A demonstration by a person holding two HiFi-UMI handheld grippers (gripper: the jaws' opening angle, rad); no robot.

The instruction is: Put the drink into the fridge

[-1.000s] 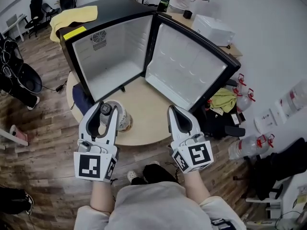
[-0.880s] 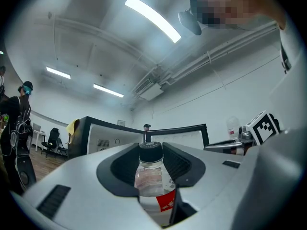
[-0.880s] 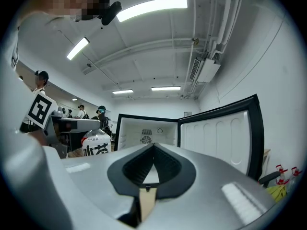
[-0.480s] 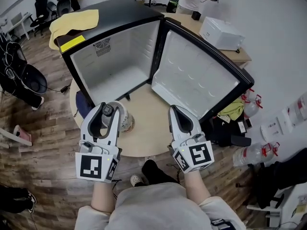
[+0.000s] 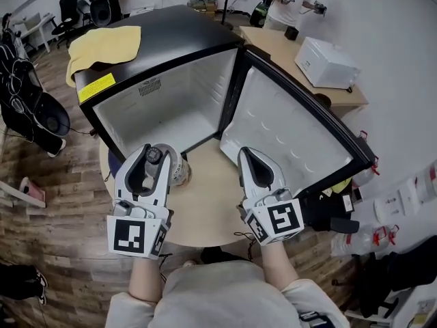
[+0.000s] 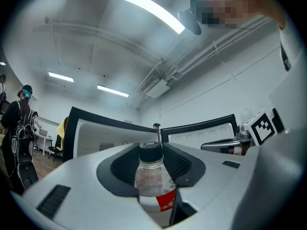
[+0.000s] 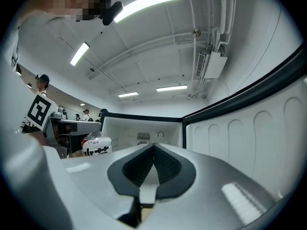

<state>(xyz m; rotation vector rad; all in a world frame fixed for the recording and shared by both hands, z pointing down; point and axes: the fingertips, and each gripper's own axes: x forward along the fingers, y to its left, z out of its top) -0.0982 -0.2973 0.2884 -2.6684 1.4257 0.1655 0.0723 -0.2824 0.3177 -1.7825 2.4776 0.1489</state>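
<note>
Left gripper point(image 5: 153, 153) pinching bottle point(image 6: 152, 176), right gripper point(image 5: 250, 157) pressed together, seemingly empty, open fridge point(image 5: 171, 94) at 12 o'clock.

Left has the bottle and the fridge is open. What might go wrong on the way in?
1. The left gripper holds the bottle high, near its cap, so its body may swing or slip.
2. The bottle may catch the fridge's front edge if carried low.
3. The right gripper, jaws shut and empty, sits close to the open door and might nudge it.
</note>
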